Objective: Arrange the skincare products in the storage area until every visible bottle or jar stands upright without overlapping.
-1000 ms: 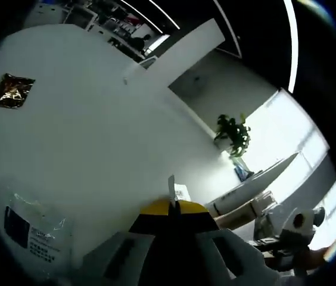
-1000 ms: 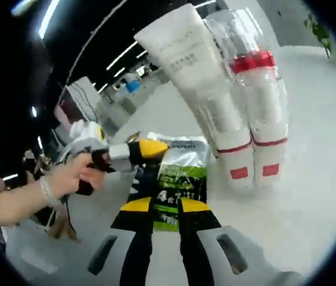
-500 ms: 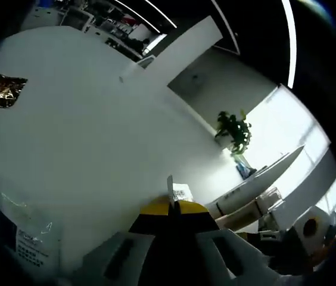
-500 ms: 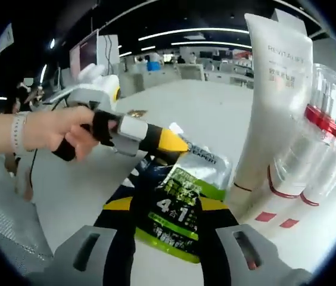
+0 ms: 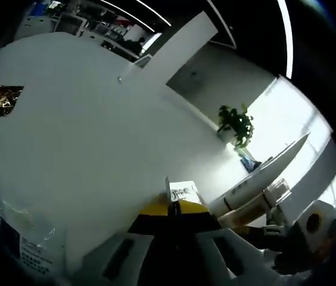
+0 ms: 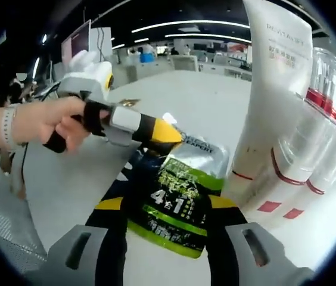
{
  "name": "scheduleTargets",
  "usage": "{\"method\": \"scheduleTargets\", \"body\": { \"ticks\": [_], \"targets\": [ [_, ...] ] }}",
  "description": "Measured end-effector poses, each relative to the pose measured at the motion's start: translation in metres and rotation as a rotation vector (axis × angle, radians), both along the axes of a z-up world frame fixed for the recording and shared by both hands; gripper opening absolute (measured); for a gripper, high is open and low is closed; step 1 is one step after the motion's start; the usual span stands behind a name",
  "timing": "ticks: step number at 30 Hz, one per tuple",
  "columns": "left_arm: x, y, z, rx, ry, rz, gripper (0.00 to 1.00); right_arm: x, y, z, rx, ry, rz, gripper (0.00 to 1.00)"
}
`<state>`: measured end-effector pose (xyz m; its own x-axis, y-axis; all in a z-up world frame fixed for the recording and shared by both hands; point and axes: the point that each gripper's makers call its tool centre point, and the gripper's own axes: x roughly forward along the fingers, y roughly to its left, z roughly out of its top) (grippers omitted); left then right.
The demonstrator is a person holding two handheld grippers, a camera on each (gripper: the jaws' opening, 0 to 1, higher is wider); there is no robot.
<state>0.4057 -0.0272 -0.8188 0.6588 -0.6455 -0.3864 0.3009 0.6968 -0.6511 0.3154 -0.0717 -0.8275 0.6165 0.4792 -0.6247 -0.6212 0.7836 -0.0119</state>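
A green and black sachet [image 6: 177, 196] lies between the spread jaws of my right gripper [image 6: 167, 205], which is open. My left gripper [image 6: 159, 132], yellow at the tip and held by a person's hand [image 6: 43, 119], is shut on the sachet's far edge. In the left gripper view, that sachet's thin edge and white label [image 5: 180, 192] stick up from the closed left gripper [image 5: 173, 208]. A tall white tube [image 6: 269, 113] stands on its cap just right of the sachet. Clear bottles with red bands [image 6: 320, 137] stand beside the tube.
On the white table [image 5: 96, 137], a dark gold sachet [image 5: 1, 100] lies far off. A clear packet [image 5: 25, 238] lies near the left gripper's side. The tubes [image 5: 251, 193] and my right gripper [image 5: 311, 229] show at the right. A potted plant [image 5: 236, 125] stands beyond.
My right gripper's jaws have spread wider around the sachet. The left gripper has stayed shut on the sachet's edge. Both views have shifted slightly with the hands.
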Motion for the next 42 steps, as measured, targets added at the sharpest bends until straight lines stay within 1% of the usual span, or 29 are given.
{"method": "scheduleTargets", "body": {
  "ticks": [2, 5, 9, 12, 14, 15, 17, 19, 20, 21, 22, 24, 25, 27, 28, 30, 31, 32, 33, 34, 36, 37, 38, 40, 42],
  "targets": [
    [0.002, 0.001, 0.000, 0.006, -0.005, 0.003, 0.02, 0.000, 0.001, 0.000, -0.002, -0.002, -0.002, 0.54],
    [0.003, 0.003, -0.002, 0.041, -0.020, -0.003, 0.03, -0.001, 0.002, -0.001, -0.009, -0.014, 0.009, 0.56],
    [0.007, 0.010, -0.003, 0.087, -0.051, -0.009, 0.06, -0.001, 0.003, -0.001, -0.008, -0.010, 0.008, 0.56],
    [0.006, 0.012, 0.003, 0.107, -0.072, -0.002, 0.10, -0.001, 0.002, -0.001, -0.012, -0.014, 0.007, 0.56],
    [0.004, 0.010, 0.008, 0.122, -0.089, -0.012, 0.12, -0.001, 0.002, -0.001, -0.010, -0.016, 0.006, 0.56],
    [0.003, 0.012, 0.010, 0.148, -0.102, -0.017, 0.12, -0.001, 0.002, -0.001, -0.010, -0.016, 0.007, 0.56],
    [0.004, 0.015, 0.011, 0.168, -0.109, -0.006, 0.13, -0.001, 0.002, -0.001, -0.012, -0.016, 0.008, 0.56],
    [0.009, 0.022, 0.012, 0.179, -0.124, 0.008, 0.14, -0.001, 0.003, -0.001, -0.012, -0.017, 0.007, 0.56],
    [0.009, 0.024, 0.013, 0.191, -0.127, 0.008, 0.13, -0.001, 0.003, -0.001, -0.012, -0.017, 0.007, 0.56],
    [0.008, 0.025, 0.011, 0.204, -0.118, 0.006, 0.12, -0.001, 0.003, -0.001, -0.011, -0.018, 0.007, 0.56],
    [0.009, 0.030, 0.006, 0.239, -0.112, -0.009, 0.12, -0.001, 0.003, -0.001, -0.010, -0.019, 0.005, 0.56],
    [0.012, 0.039, 0.001, 0.319, -0.127, -0.020, 0.12, -0.001, 0.003, -0.001, -0.010, -0.020, 0.003, 0.56],
    [0.013, 0.040, 0.002, 0.330, -0.139, -0.023, 0.13, 0.000, 0.003, -0.001, -0.010, -0.019, 0.002, 0.55],
    [0.011, 0.043, 0.001, 0.370, -0.143, -0.025, 0.17, 0.000, 0.003, -0.001, -0.011, -0.018, 0.000, 0.55],
    [0.011, 0.043, 0.001, 0.372, -0.142, -0.023, 0.19, 0.000, 0.003, -0.002, -0.011, -0.018, 0.000, 0.55],
    [0.012, 0.044, 0.001, 0.406, -0.158, -0.042, 0.19, 0.000, 0.003, -0.001, -0.011, -0.018, 0.001, 0.55],
    [0.013, 0.047, 0.000, 0.447, -0.176, -0.059, 0.20, 0.000, 0.003, -0.001, -0.011, -0.018, 0.001, 0.55],
    [0.014, 0.047, -0.001, 0.474, -0.188, -0.069, 0.21, 0.000, 0.003, -0.002, -0.012, -0.018, 0.001, 0.55],
    [0.015, 0.048, -0.001, 0.521, -0.211, -0.081, 0.22, 0.000, 0.003, -0.001, -0.012, -0.018, 0.001, 0.55],
    [0.013, 0.043, 0.000, 0.556, -0.233, -0.098, 0.22, 0.000, 0.003, -0.001, -0.011, -0.019, 0.002, 0.55],
    [0.010, 0.040, -0.001, 0.624, -0.261, -0.134, 0.22, -0.001, 0.003, -0.001, -0.011, -0.019, 0.003, 0.55],
    [0.010, 0.039, 0.000, 0.657, -0.287, -0.154, 0.22, -0.001, 0.003, -0.001, -0.011, -0.019, 0.004, 0.55],
    [0.011, 0.042, -0.002, 0.684, -0.294, -0.177, 0.21, -0.001, 0.003, -0.001, -0.011, -0.020, 0.004, 0.55],
    [0.011, 0.038, 0.001, 0.731, -0.338, -0.219, 0.20, -0.001, 0.003, -0.001, -0.011, -0.020, 0.004, 0.55],
    [0.012, 0.038, 0.002, 0.762, -0.368, -0.237, 0.21, -0.001, 0.003, -0.001, -0.010, -0.021, 0.004, 0.55]
  ]
}}
